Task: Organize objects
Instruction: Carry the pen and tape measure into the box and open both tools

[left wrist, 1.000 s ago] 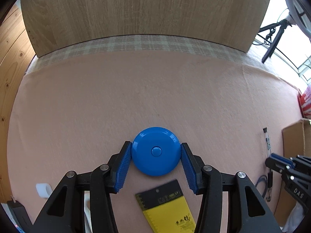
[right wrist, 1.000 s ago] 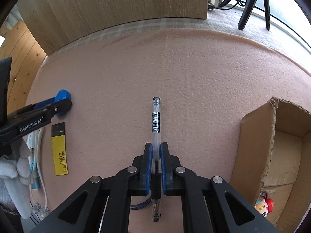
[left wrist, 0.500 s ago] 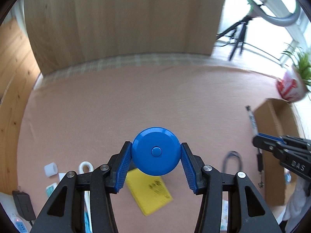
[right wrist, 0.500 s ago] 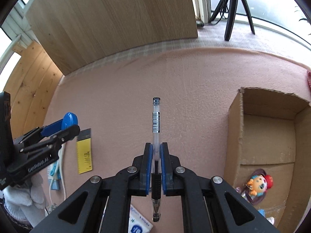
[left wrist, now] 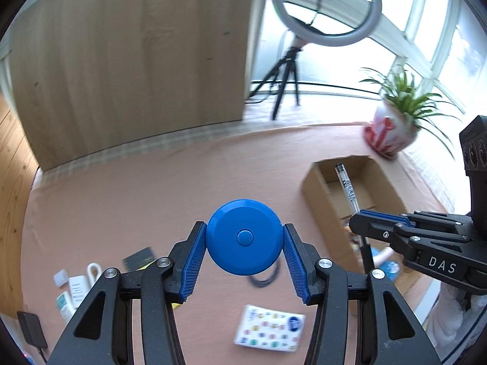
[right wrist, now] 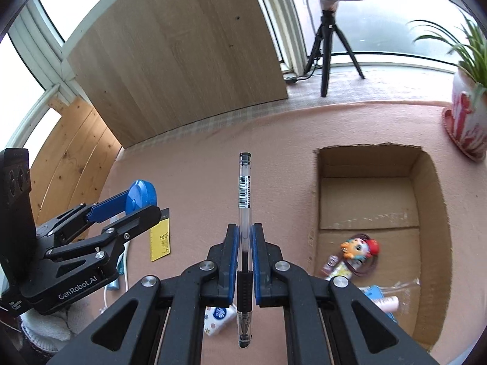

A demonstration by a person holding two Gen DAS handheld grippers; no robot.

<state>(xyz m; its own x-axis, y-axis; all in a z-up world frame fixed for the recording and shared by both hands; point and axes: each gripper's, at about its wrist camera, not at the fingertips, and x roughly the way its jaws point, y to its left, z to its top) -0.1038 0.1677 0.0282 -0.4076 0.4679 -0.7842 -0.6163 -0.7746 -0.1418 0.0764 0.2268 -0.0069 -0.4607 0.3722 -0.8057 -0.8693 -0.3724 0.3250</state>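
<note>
The left gripper [left wrist: 244, 237] has its jaws clamped on the rim of a round blue tape measure [left wrist: 244, 236], held above the pink counter [left wrist: 137, 194] with a yellow ruler [right wrist: 159, 238] and a tissue pack [left wrist: 269, 328] lying below. The right gripper [right wrist: 244, 243] has its jaws closed narrowly on a clear pen [right wrist: 244, 200], whose capped end points forward. Right of those jaws sits an open cardboard box [right wrist: 432, 182] holding a small doll [right wrist: 359, 248].
</note>
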